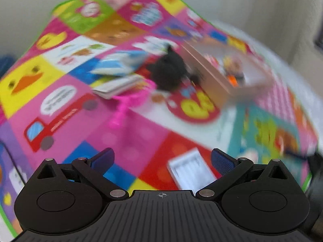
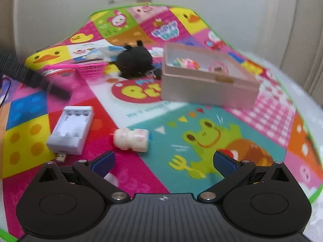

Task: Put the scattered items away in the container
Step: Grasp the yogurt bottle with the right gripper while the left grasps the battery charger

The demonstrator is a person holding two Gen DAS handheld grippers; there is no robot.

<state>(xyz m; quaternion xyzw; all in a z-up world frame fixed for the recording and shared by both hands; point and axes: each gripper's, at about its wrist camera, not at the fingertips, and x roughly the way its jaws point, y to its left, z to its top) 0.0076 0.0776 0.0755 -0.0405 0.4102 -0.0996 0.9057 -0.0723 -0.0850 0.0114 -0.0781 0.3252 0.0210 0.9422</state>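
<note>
A pink-beige open box point(image 2: 208, 88) sits on the colourful play mat, with small toys inside; it also shows blurred in the left wrist view point(image 1: 218, 76). Scattered on the mat lie a white battery charger point(image 2: 70, 130), a small white drink bottle point(image 2: 131, 139) on its side, a black plush toy point(image 2: 135, 61), a pink toy basket point(image 2: 90, 70) and a blue-white packet point(image 2: 109, 50). My right gripper point(image 2: 163, 162) is open, just short of the bottle. My left gripper point(image 1: 162, 161) is open, with the charger point(image 1: 189, 170) between its fingers, not touching them.
The play mat point(image 2: 201, 145) covers the floor up to a cream wall. A dark strap-like object point(image 2: 34, 76) lies at the mat's left. A booklet point(image 1: 119, 84) rests beside the pink basket point(image 1: 131, 100) and black plush point(image 1: 167, 70). A white fluffy rug point(image 2: 302, 104) borders the right.
</note>
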